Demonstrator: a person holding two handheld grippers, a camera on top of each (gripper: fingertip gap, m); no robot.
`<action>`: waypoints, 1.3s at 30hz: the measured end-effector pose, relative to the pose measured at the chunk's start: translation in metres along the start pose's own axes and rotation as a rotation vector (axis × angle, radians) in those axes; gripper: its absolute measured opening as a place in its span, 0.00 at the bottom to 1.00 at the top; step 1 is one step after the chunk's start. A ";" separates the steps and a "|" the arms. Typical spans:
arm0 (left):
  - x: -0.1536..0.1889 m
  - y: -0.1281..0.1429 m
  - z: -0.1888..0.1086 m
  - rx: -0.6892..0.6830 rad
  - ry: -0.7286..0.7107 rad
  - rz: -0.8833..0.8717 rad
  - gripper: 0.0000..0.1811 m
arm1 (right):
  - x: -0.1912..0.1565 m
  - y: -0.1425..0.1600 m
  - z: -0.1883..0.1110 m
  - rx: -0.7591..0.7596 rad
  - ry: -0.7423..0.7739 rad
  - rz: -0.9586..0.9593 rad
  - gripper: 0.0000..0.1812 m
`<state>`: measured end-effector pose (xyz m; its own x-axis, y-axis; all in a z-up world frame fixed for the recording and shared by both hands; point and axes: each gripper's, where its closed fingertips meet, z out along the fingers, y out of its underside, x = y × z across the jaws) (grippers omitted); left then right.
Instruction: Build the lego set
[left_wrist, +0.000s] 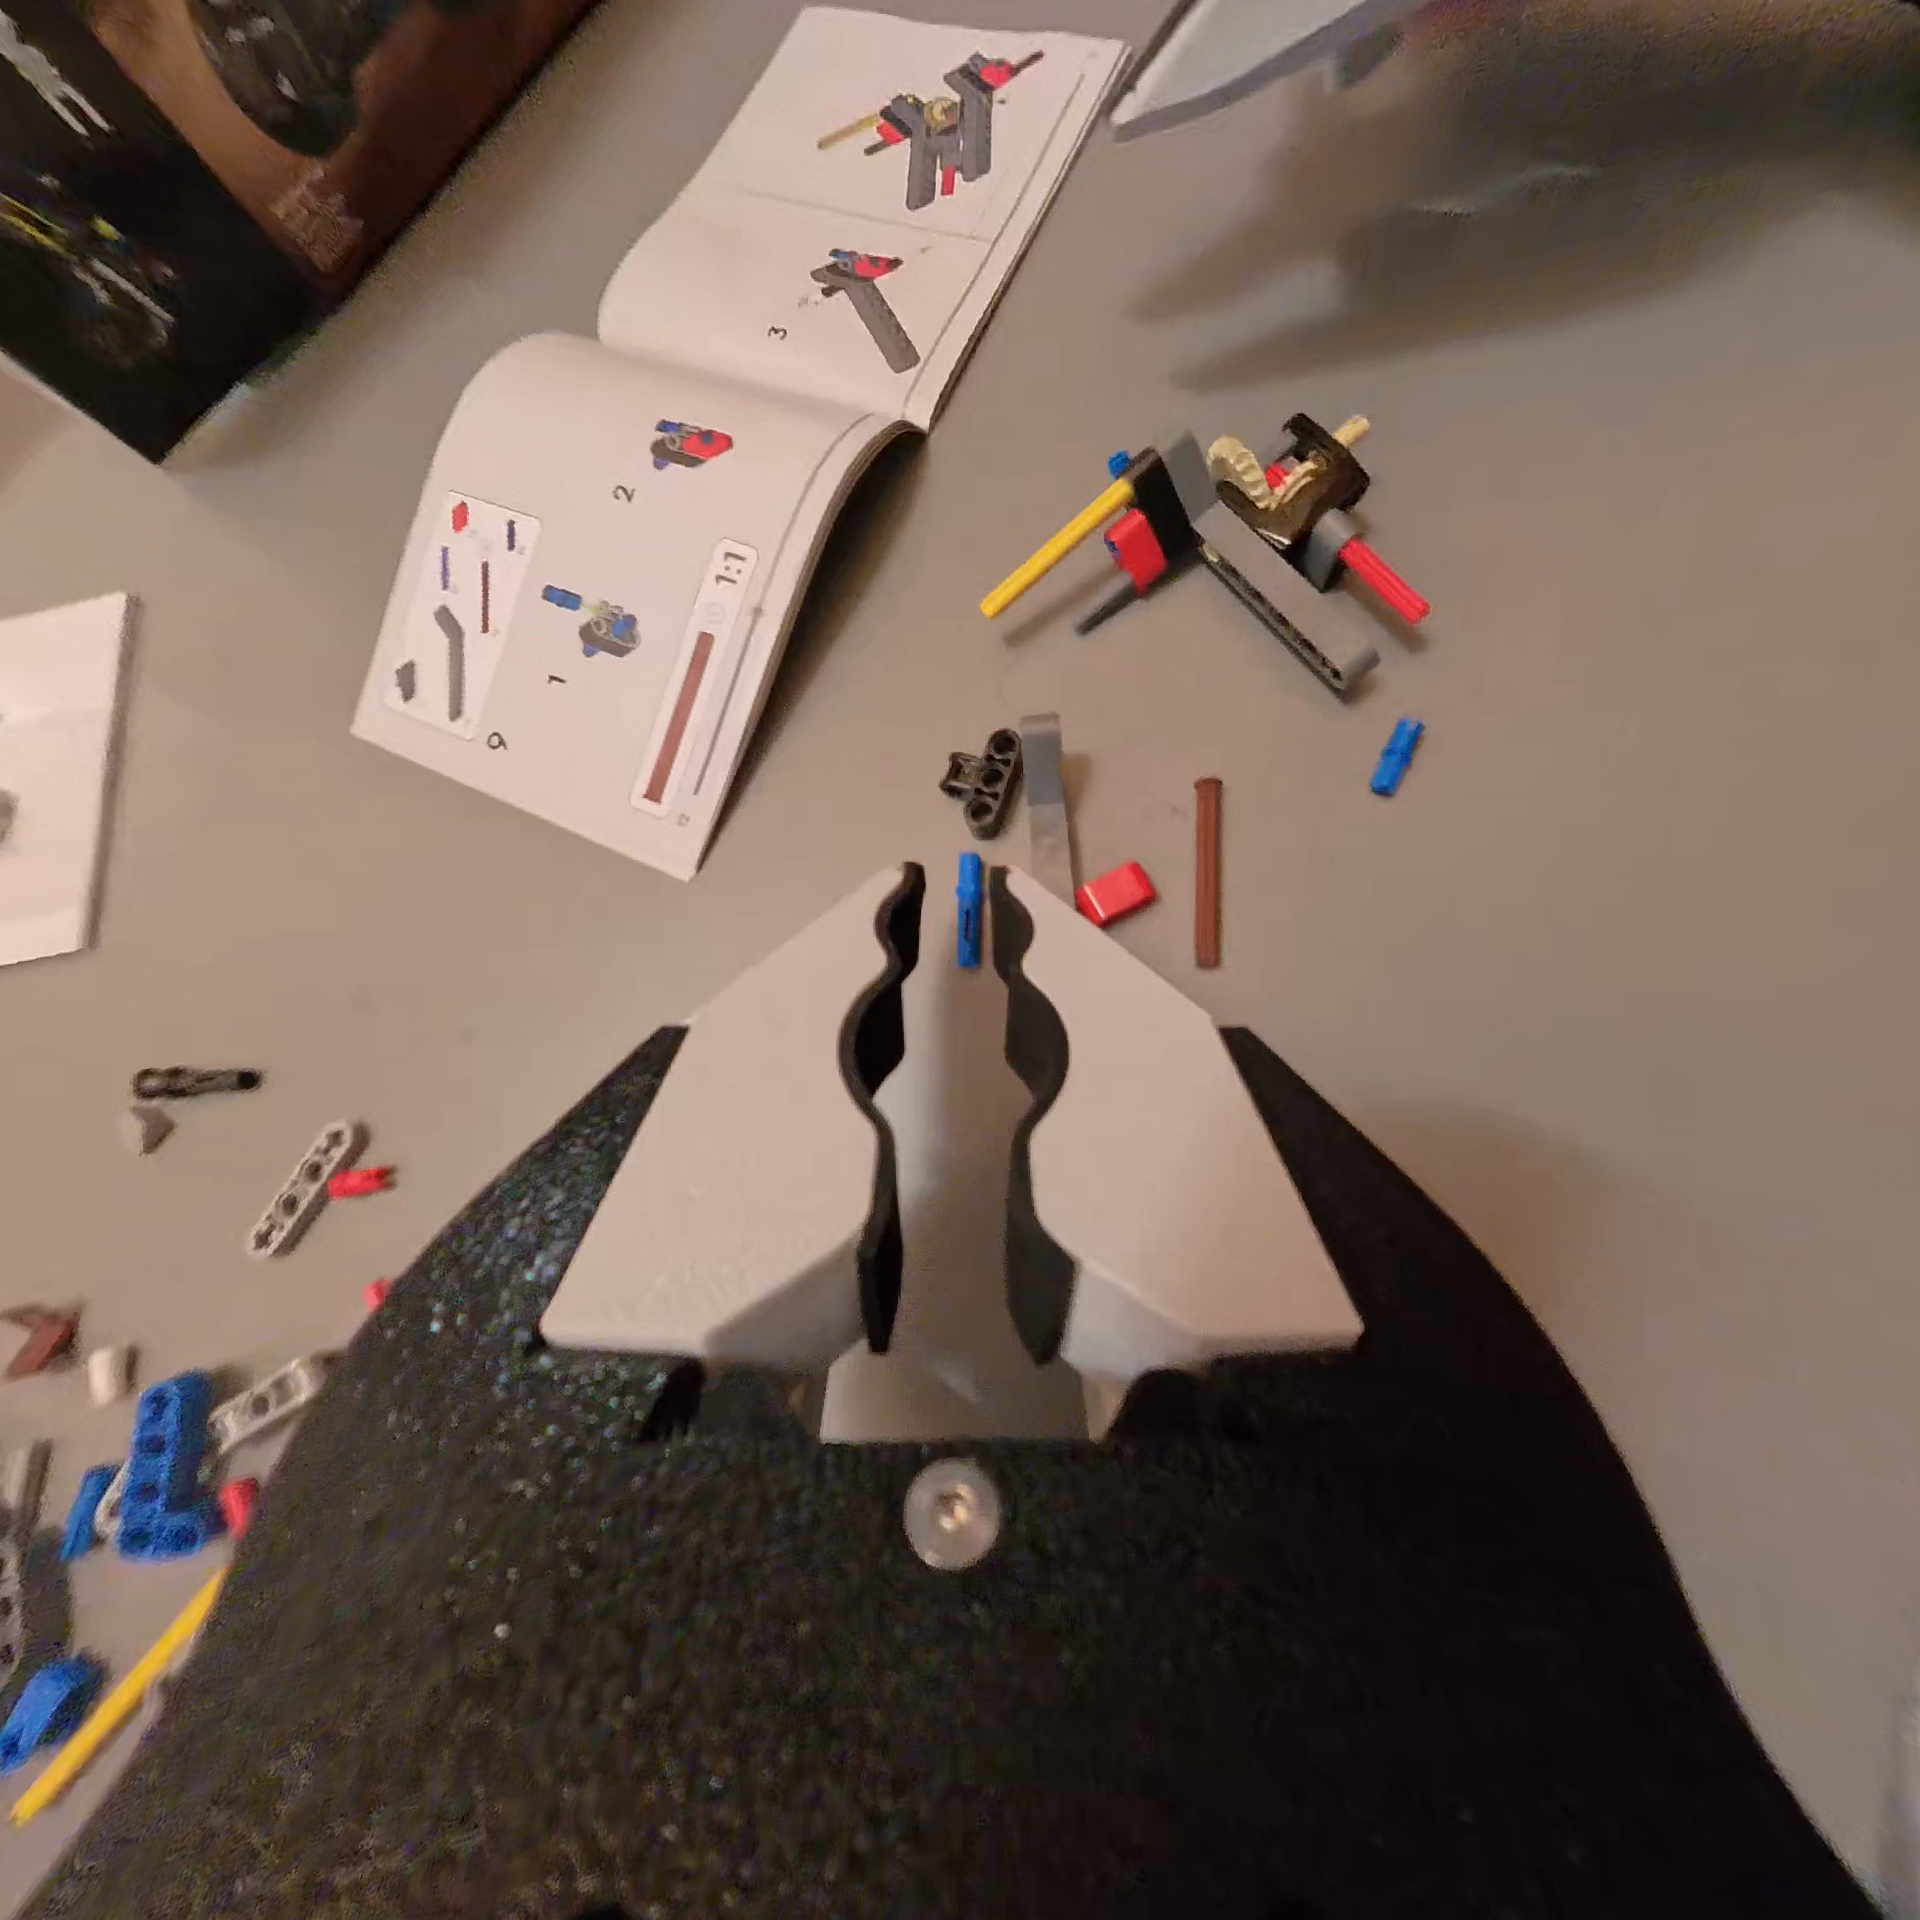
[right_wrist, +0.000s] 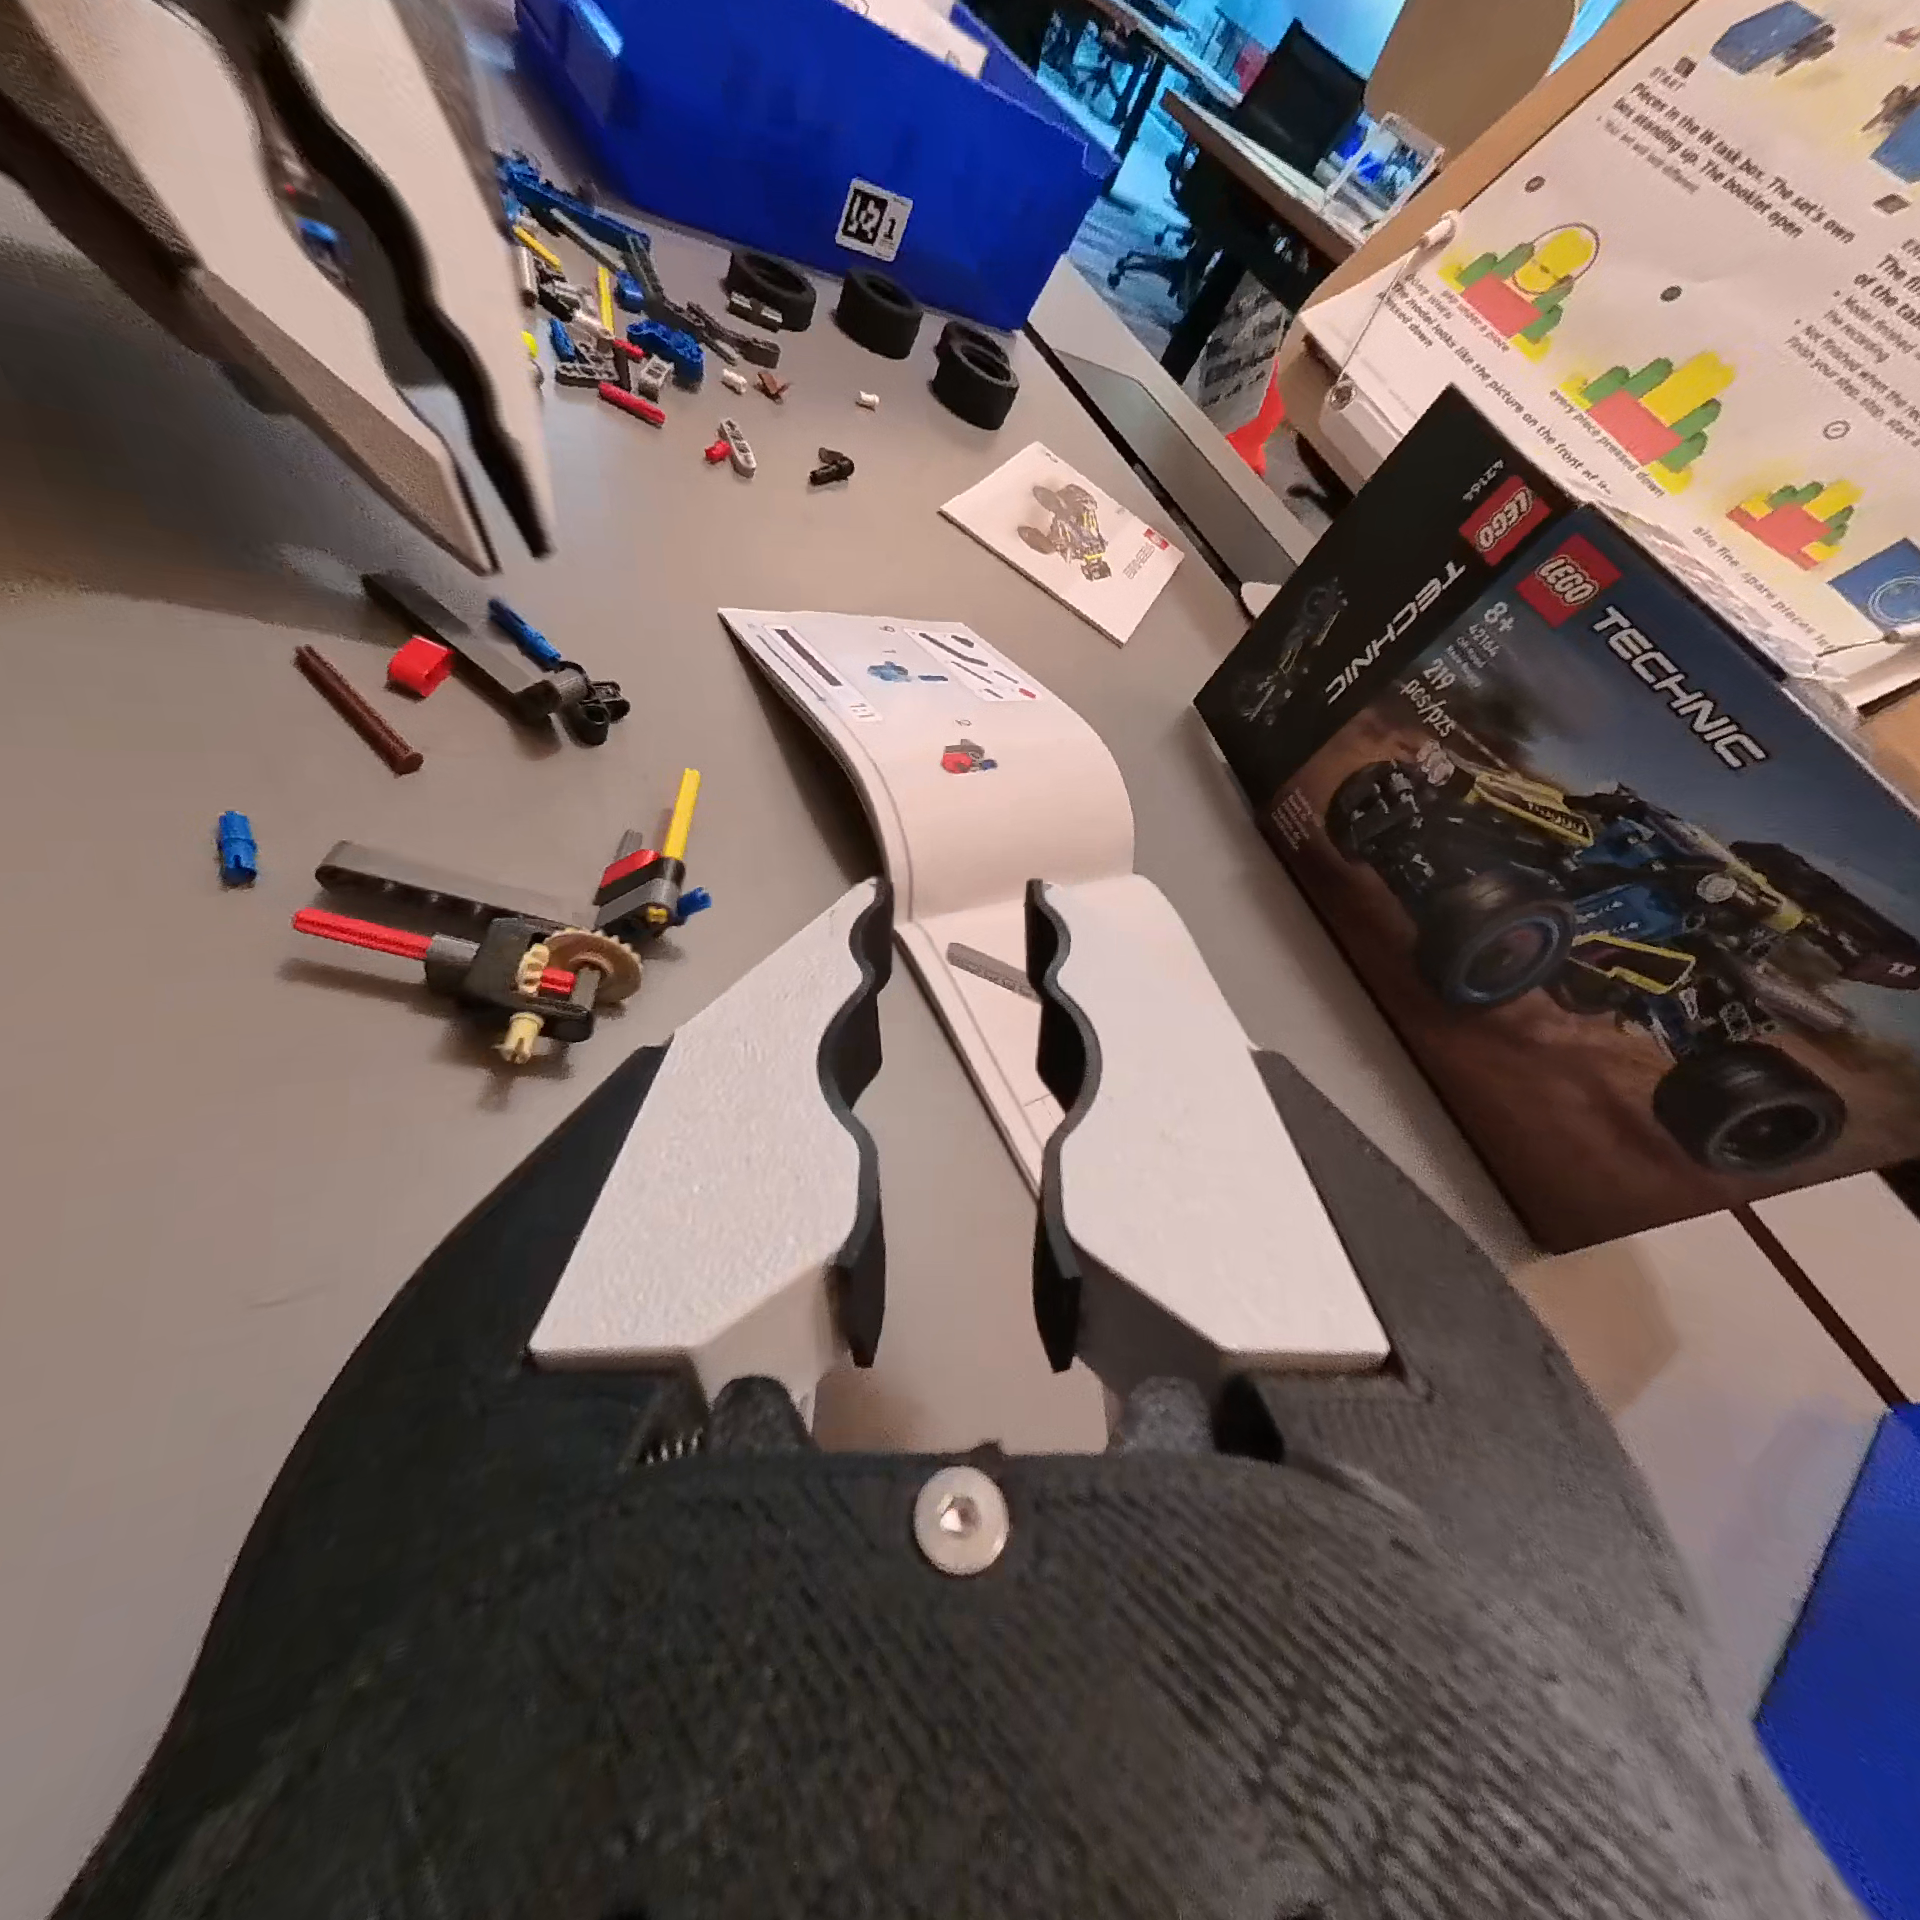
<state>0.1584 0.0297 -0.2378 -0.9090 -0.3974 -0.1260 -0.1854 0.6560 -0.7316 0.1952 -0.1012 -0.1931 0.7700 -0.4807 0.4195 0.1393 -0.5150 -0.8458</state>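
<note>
My left gripper (left_wrist: 956, 878) is open and hovers over the grey table. A small blue pin (left_wrist: 968, 909) lies on the table in line with the gap between its tips. Beside the pin lie a black connector (left_wrist: 982, 769), a dark grey beam (left_wrist: 1044, 800), a red piece (left_wrist: 1114, 891) and a brown axle (left_wrist: 1206, 873). The partly built assembly (left_wrist: 1236, 520) with beams, gears and red and yellow axles lies farther off; it also shows in the right wrist view (right_wrist: 520, 935). My right gripper (right_wrist: 958, 899) is open and empty above the open instruction booklet (right_wrist: 987, 790).
A second blue pin (right_wrist: 235, 847) lies left of the assembly. A pile of loose parts (right_wrist: 623, 322), black tyres (right_wrist: 878, 312) and a blue bin (right_wrist: 810, 135) stand at the back. The set's box (right_wrist: 1558, 883) stands at the right, with a small leaflet (right_wrist: 1060, 540) behind the booklet. The left gripper's tips are roughly 15 centimeters from the right gripper's.
</note>
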 end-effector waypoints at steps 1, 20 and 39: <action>-0.001 0.000 0.005 -0.014 0.027 -0.013 0.06 | -0.002 0.000 0.000 0.015 0.002 0.005 0.12; -0.010 -0.012 0.030 0.034 0.050 0.145 0.04 | -0.006 0.001 -0.003 0.078 -0.048 0.034 0.10; 0.050 -0.073 -0.008 0.216 -0.231 1.093 0.04 | -0.082 -0.066 -0.004 0.141 -0.594 0.485 0.12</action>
<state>0.1235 -0.0329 -0.1857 -0.4496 0.1957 -0.8715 0.7527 0.6083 -0.2518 0.1202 -0.0311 -0.1707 0.9640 -0.1479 -0.2210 -0.2508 -0.2298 -0.9404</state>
